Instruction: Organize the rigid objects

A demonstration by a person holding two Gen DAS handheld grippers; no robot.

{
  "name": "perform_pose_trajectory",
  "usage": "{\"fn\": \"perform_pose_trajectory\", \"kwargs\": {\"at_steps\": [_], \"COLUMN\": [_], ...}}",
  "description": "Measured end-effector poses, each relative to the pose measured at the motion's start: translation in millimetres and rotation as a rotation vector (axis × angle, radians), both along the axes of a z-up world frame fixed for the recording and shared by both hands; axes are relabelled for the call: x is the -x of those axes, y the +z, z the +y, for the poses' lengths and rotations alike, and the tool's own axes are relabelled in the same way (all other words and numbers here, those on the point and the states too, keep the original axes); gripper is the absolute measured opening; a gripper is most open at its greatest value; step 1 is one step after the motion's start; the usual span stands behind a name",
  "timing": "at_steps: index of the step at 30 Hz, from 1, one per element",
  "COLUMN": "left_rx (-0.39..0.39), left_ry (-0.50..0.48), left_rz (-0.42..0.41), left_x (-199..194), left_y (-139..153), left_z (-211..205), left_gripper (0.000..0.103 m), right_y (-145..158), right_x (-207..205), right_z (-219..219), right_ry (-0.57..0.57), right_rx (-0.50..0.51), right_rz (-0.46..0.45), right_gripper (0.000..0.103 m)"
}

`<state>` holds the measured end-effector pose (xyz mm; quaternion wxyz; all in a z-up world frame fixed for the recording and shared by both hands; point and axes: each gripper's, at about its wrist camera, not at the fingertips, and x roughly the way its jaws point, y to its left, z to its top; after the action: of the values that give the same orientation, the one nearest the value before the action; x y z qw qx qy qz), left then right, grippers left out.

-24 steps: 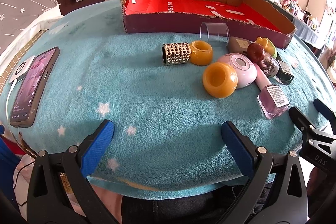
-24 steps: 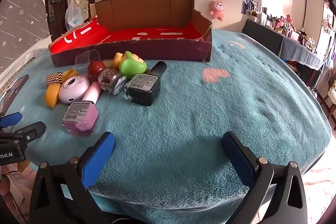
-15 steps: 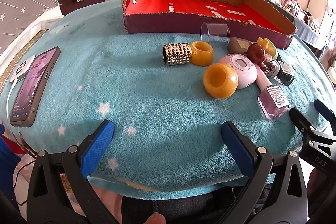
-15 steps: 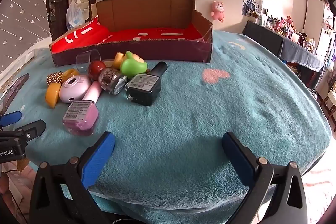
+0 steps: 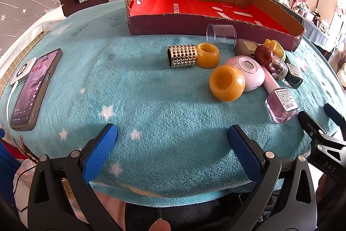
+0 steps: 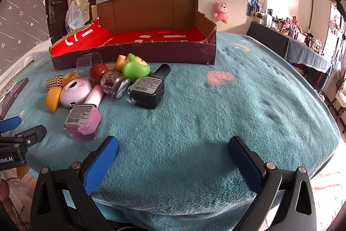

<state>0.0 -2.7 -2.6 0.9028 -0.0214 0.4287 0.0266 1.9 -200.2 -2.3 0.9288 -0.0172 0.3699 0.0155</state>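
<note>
A cluster of small objects lies on the teal blanket before an open cardboard box point(image 5: 216, 21) point(image 6: 138, 51) with a red floor. Among them are a studded gold cylinder point(image 5: 182, 56), two amber rings point(image 5: 226, 86) point(image 5: 207, 55), a clear cup point(image 5: 221, 33), a pink round case point(image 5: 248, 73) point(image 6: 75, 92), a pink polish bottle point(image 5: 281, 102) point(image 6: 83, 121), a dark polish bottle point(image 6: 148, 90), a green toy point(image 6: 135, 68) and a brown ball point(image 6: 98, 71). My left gripper point(image 5: 173, 145) is open, near the front edge, well short of them. My right gripper point(image 6: 173, 155) is open too, right of the pink bottle.
A phone point(image 5: 35, 88) lies on a white charger at the blanket's left edge. The blanket's right half point(image 6: 248, 90) carries only a pink heart print. A cluttered side table point(image 6: 302, 44) stands far right. A finger point(image 5: 159, 225) shows under the left gripper.
</note>
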Motion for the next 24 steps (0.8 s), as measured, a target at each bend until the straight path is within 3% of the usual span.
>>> {"fn": "perform_pose_trajectory", "kwargs": {"at_steps": [24], "left_rx": [-0.002], "left_ry": [-0.002], "left_rz": [-0.004], "left_x": [1.2], "left_y": [0.4], "left_z": [0.7], "left_gripper": [0.103], "right_y": [0.5], "right_x": [-0.6], "right_z": [0.3], "right_ry": [0.002], "right_rx": [0.005], "right_rz": [0.008], "right_gripper": [0.103]}}
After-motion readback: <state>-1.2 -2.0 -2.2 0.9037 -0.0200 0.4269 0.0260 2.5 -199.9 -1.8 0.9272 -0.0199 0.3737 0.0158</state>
